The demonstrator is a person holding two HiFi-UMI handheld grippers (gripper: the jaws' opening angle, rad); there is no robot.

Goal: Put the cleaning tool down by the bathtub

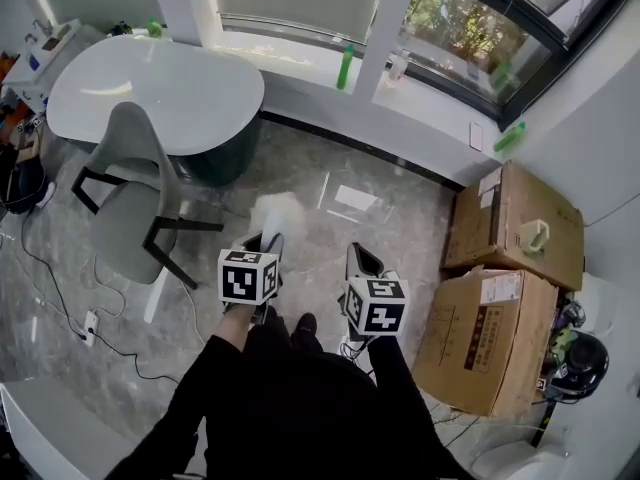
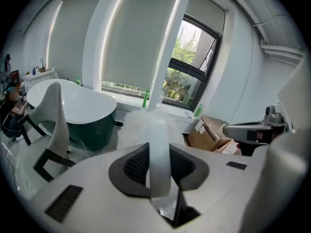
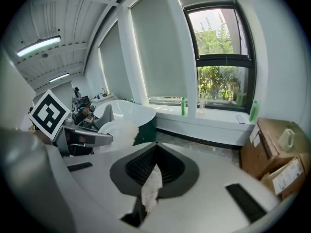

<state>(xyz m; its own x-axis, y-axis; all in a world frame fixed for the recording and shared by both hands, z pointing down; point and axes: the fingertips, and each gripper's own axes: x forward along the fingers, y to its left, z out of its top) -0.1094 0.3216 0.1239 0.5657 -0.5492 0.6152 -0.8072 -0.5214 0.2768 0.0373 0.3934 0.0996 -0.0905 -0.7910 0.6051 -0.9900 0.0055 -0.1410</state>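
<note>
The bathtub [image 1: 150,103] is white inside and dark green outside. The chair [image 1: 125,208] is pale grey on black legs. The floor [image 1: 330,198] is grey with marbled veining. Two boxes [image 1: 515,228] are brown cardboard, and a bottle [image 1: 345,66] is green. The cleaning tool [image 1: 277,211] is white all over. The left gripper [image 1: 268,243] and right gripper [image 1: 362,258] are light grey with black pads, each bearing a cube [image 1: 247,276] of black-and-white square markers. The scrap [image 3: 151,188] in the right gripper is white. The sleeves [image 1: 300,398] are black.
</note>
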